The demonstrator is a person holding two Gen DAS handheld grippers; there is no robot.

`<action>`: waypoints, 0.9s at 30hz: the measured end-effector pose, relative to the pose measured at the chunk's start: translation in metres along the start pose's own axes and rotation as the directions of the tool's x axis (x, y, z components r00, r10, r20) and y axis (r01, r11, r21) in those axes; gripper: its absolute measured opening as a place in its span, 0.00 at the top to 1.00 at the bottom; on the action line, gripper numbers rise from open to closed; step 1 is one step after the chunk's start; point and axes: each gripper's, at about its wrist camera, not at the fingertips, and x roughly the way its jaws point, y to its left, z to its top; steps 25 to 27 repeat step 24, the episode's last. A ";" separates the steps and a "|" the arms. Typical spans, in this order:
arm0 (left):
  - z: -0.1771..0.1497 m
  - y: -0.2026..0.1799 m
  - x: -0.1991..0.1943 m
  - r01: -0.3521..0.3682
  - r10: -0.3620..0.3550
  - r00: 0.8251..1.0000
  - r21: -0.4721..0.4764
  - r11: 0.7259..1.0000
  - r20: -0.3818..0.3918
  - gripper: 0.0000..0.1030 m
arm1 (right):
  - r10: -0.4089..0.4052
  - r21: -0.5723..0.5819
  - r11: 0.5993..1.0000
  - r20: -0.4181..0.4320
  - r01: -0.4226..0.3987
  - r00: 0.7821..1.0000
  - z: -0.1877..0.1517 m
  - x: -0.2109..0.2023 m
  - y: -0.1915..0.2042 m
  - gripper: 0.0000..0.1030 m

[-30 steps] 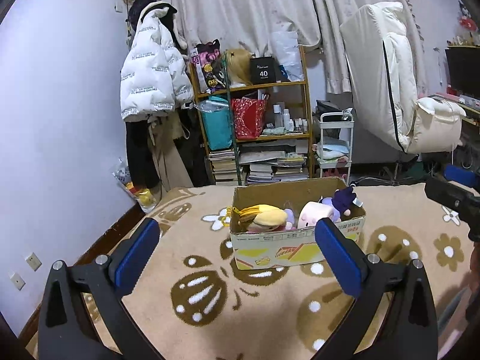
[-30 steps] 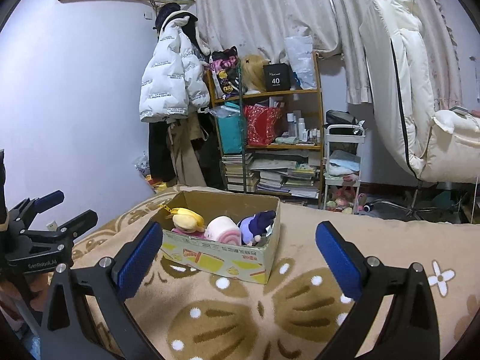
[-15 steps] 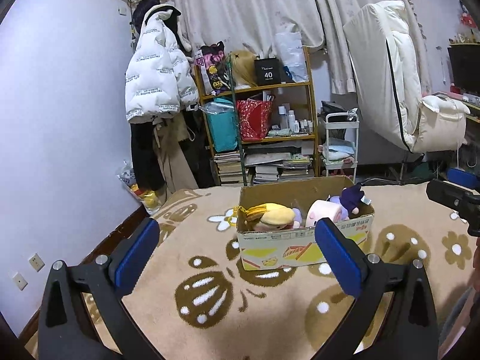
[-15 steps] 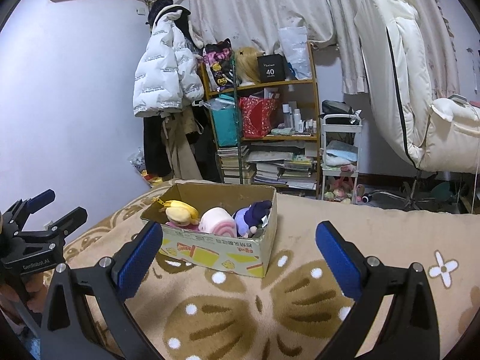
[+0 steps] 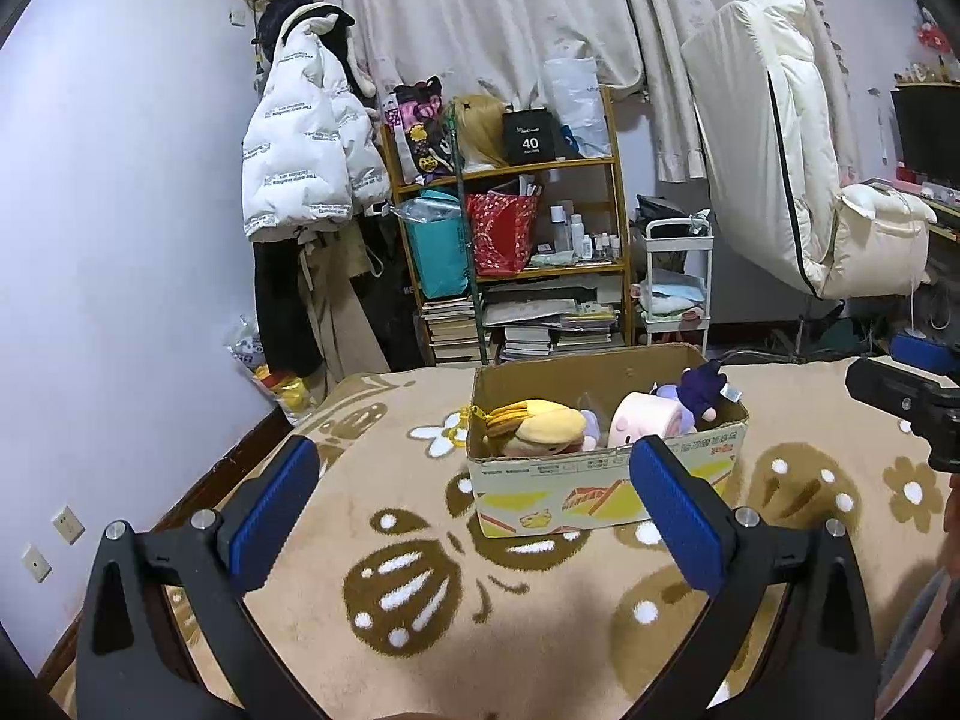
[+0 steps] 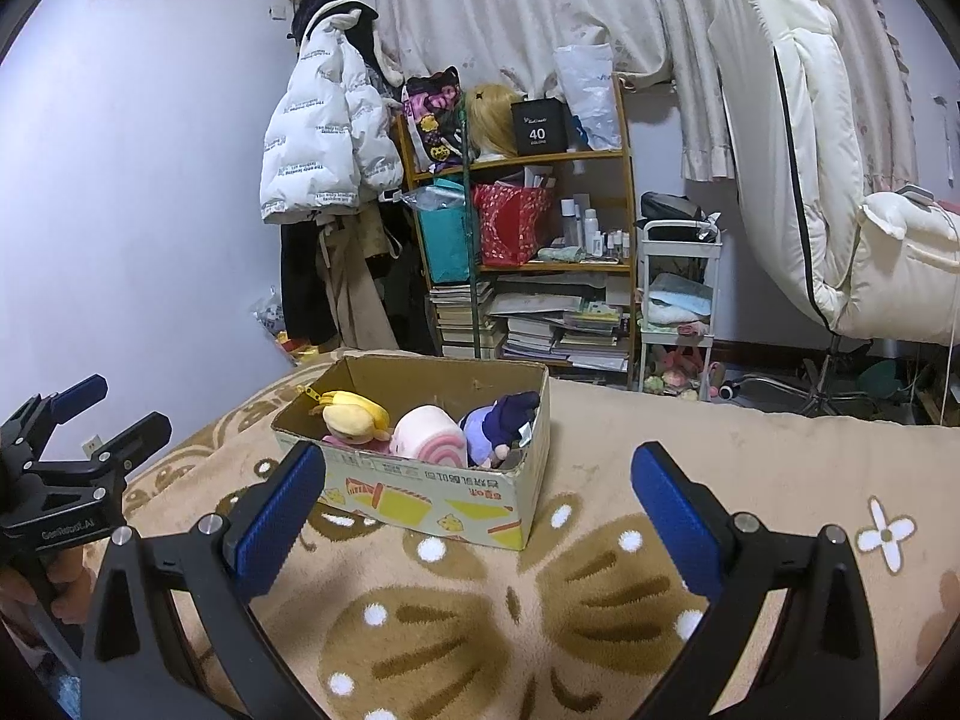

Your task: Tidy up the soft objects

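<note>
Right gripper jaws wide apart, empty, over blanket. Box at 12 o'clock holds yellow plush, pink roll, purple doll. Left gripper at 9 o'clock, spread.

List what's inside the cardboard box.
Inside the cardboard box: a yellow plush, a pink roll plush and a purple plush. Anything beneath them, and the box floor, is hidden.
</note>
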 end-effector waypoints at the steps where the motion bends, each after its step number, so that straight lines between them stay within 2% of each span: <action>1: -0.001 0.000 0.000 0.000 0.000 1.000 0.001 1.000 -0.001 0.01 | -0.001 0.000 1.000 0.000 0.001 1.000 0.000 0.000 0.000 0.00; 27: -0.004 0.003 0.004 0.001 -0.001 1.000 -0.012 1.000 -0.018 0.01 | 0.000 -0.002 1.000 -0.003 0.000 1.000 0.002 0.000 0.000 0.00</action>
